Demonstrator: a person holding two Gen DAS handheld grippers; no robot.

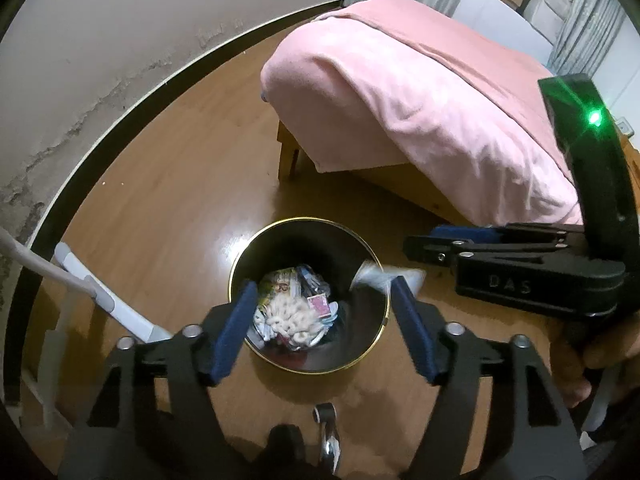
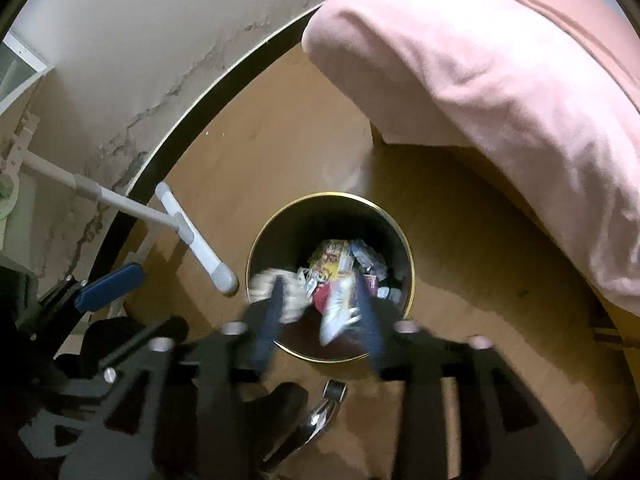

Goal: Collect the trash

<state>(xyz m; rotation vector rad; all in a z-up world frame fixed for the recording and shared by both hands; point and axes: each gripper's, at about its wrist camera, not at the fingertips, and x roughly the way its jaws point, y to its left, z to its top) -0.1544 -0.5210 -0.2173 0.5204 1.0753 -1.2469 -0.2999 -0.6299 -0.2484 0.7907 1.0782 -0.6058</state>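
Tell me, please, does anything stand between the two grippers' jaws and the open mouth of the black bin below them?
Nothing visible does. The black bin stands open, no lid, under the left gripper and the right gripper. A blurred white scrap between the right jaws appears to hang over the opening, above the trash already inside.

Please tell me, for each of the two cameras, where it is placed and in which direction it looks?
Left wrist: sits on the left gripper, looks steeply down into the round black gold-rimmed bin; shows its open blue-padded fingers, the right gripper and a hand.
Right wrist: sits on the right gripper, looks down into the same bin; shows its own blurred fingers and the left gripper's blue pad.
Shared: bin, wooden floor, pink blanket.
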